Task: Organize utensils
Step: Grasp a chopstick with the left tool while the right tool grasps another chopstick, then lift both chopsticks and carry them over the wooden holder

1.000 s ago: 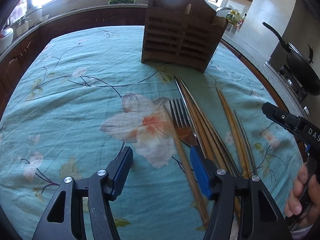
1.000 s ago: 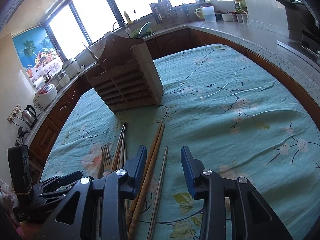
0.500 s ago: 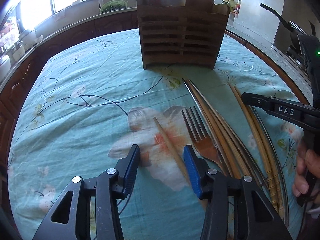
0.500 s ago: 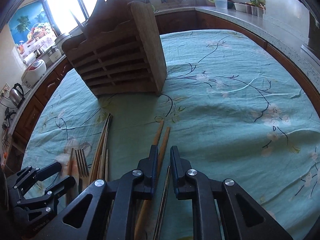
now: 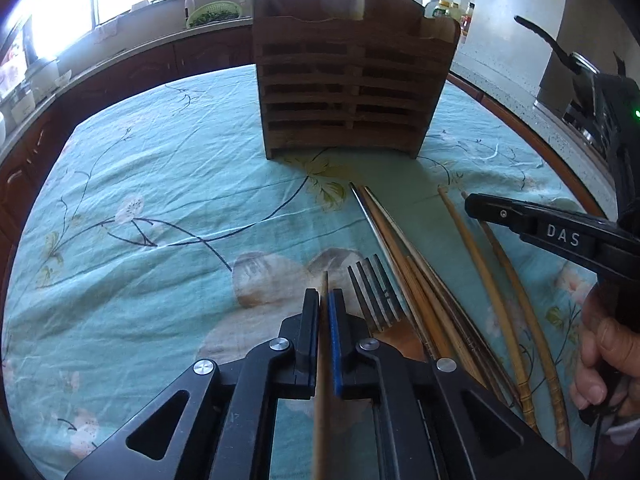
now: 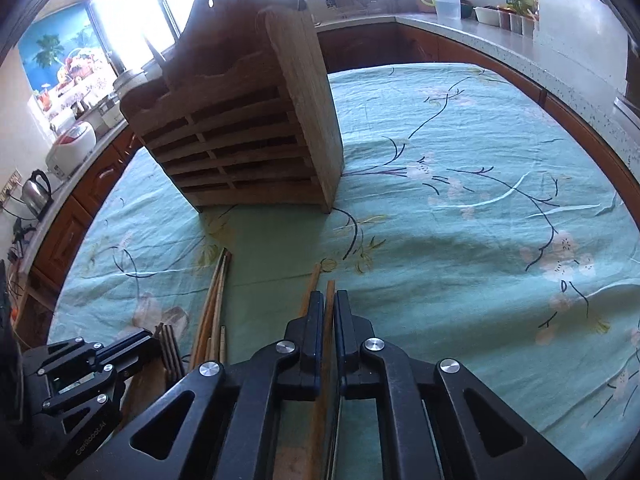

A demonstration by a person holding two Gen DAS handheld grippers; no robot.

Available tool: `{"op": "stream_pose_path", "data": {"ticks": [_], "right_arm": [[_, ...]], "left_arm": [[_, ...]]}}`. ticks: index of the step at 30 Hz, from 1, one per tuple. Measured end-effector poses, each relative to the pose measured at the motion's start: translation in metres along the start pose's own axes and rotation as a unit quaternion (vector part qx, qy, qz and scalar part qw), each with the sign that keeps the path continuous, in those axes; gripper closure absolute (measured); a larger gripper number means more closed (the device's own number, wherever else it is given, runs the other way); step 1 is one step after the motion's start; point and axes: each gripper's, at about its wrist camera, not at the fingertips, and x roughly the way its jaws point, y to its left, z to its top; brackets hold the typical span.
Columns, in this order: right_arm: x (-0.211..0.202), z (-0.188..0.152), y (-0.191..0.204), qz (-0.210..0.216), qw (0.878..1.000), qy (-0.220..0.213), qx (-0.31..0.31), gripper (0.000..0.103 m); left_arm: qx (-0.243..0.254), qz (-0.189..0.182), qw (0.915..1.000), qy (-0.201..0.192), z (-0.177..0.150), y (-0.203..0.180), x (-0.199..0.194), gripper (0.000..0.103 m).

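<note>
Teal floral tablecloth point(image 5: 168, 184), dark brown slatted wooden holder point(image 5: 352, 92), tan chopsticks point(image 5: 420, 300).

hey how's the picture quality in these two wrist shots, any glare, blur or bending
Left wrist view: windows blow out white, the slatted wooden utensil holder is backlit, the teal floral tablecloth bows from fisheye. Right wrist view: same window glare, holder's front in shadow, table edge curved; both sharp.

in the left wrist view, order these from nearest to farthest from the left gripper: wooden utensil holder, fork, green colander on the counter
1. fork: just right of the left gripper, lying on the tablecloth beside its shut jaws.
2. wooden utensil holder: standing upright farther up the table, straight ahead.
3. green colander: on the counter by the window, beyond the table, ahead and left.
</note>
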Motion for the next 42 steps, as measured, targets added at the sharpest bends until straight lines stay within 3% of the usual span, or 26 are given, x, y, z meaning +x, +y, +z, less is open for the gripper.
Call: {"op": "stream_pose_path", "data": {"ticks": [6, 13, 25, 42], "right_arm": [[-0.056, 0.003, 0.006, 0.035, 0.998, -0.053, 0.008, 0.098], [-0.105, 0.013, 0.017, 0.054, 0.994, -0.099, 0.002, 0.098], [-0.184, 0.038, 0.027, 0.060, 0.978, -0.202, -0.012, 0.098], [-0.186, 0.059, 0.029, 0.056, 0.970, -0.235, -0.008, 0.098]], "left_arm": [[-0.048, -0.053, 0.9968, -0.037, 0.002, 0.024, -0.041, 0.100], [-0.064, -0.083, 0.9899, -0.095, 0.005, 0.039, -0.100, 0.100], [-0.068, -0.088, 0.9750, -0.192, 0.001, 0.057, -0.188, 0.100], [-0.078, -0.081, 0.9674, -0.227, 0.017, 0.061, -0.180, 0.100]]}}
